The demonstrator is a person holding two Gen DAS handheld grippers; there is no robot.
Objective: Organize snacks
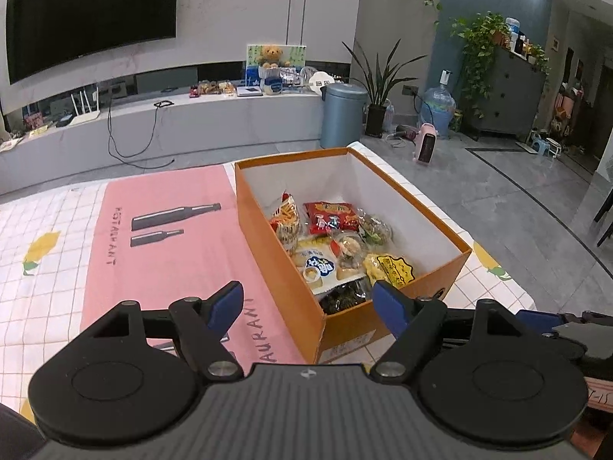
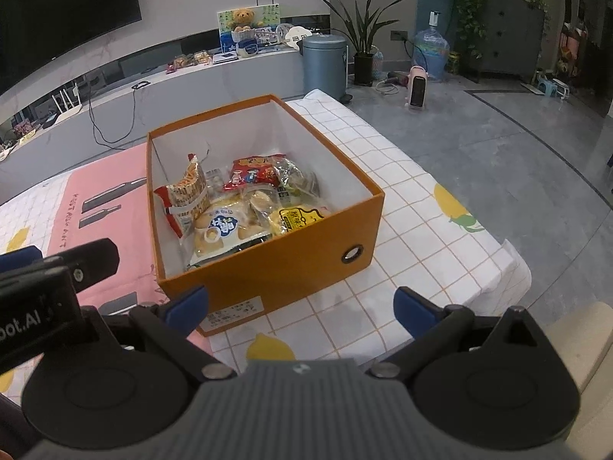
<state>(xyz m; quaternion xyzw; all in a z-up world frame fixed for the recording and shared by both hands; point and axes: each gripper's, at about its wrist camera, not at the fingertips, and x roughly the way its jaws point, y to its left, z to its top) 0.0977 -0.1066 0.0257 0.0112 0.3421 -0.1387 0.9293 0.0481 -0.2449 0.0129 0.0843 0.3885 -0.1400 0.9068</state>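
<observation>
A: Where are the snack packets (image 2: 245, 207)?
B: All piled inside the orange box (image 2: 268, 264), which sits on the bench's checked cloth (image 2: 421, 199) beside a pink mat (image 1: 172, 230).
A: And the fingers?
B: Left gripper (image 1: 306, 299) and right gripper (image 2: 300, 306) both spread wide, empty, short of the box.

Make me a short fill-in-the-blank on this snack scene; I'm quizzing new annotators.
1. The snacks lie inside an ____ box.
2. The box stands partly on a ____ mat.
3. The jaws of the left gripper and right gripper are ____.

Missing words: orange; pink; open
</observation>
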